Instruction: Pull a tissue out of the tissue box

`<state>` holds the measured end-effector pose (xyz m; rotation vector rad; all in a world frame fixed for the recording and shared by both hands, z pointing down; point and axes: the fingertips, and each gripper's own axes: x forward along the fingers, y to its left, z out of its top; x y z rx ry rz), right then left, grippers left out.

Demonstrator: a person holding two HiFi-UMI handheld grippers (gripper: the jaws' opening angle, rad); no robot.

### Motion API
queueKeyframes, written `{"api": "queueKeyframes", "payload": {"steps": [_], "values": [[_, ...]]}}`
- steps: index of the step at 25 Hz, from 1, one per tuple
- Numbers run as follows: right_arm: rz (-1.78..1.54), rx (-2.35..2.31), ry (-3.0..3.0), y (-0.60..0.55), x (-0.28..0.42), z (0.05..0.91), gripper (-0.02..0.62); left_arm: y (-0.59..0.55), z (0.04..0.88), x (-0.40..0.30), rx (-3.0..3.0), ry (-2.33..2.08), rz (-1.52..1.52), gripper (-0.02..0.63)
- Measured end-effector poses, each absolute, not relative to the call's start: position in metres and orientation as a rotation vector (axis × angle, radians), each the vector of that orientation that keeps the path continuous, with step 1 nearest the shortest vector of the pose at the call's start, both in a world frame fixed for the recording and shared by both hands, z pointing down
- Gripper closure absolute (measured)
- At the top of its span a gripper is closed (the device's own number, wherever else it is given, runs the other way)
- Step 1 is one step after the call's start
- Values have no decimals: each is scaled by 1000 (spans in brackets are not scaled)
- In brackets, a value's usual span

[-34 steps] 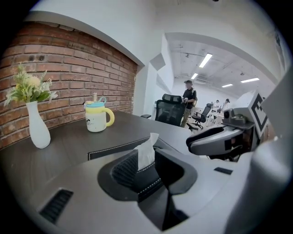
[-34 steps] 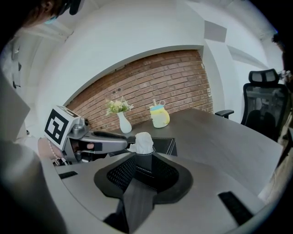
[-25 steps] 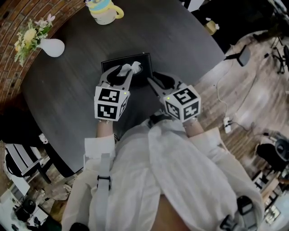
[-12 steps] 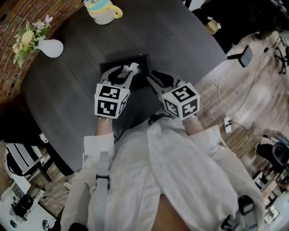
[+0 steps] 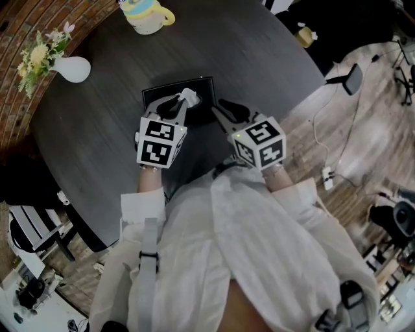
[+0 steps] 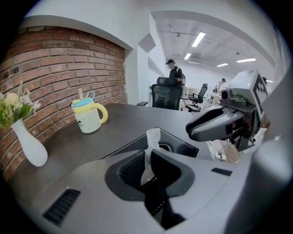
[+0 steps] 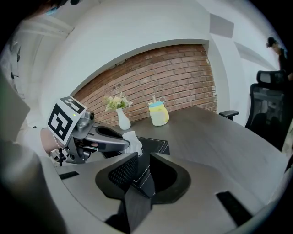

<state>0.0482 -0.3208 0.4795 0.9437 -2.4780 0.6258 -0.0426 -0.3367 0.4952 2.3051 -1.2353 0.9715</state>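
A black tissue box (image 5: 162,91) lies on the dark round table (image 5: 259,58). A white tissue (image 5: 189,97) sticks up from its slot. My left gripper (image 5: 183,102) is over the box, its jaws closing, and the tissue (image 6: 151,141) runs down between the pads of that gripper (image 6: 147,167), pinched there. My right gripper (image 5: 220,109) sits at the box's near right corner. In the right gripper view that stitched corner of the box (image 7: 153,146) is wedged between the closing jaws of the right gripper (image 7: 143,176). The tissue (image 7: 132,139) shows beside the left gripper's tip.
A pale mug with a yellow handle (image 5: 146,14) stands at the far edge of the table. A white vase with flowers (image 5: 72,67) stands at the far left by a brick wall. The table's right edge drops to a wooden floor with cables. Office chairs and a person stand far behind.
The left gripper's jaws stood wide around the tissue and have now closed in on it. Both hands have stayed in nearly the same place.
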Motion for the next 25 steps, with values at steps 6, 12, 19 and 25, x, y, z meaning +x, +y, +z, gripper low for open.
{"api": "queueKeyframes", "payload": {"steps": [6, 12, 19, 25], "values": [[601, 946, -2468, -317, 50, 478, 539, -334, 493, -40, 2310, -1234, 966, 595], [586, 914, -2502, -311, 46, 473, 588, -332, 482, -37, 2328, -1240, 905, 595], [597, 913, -2513, -309, 44, 469, 588, -328, 475, -38, 2336, -1248, 883, 595], [583, 915, -2522, -303, 43, 464, 588, -325, 466, -41, 2340, -1279, 850, 595]]}}
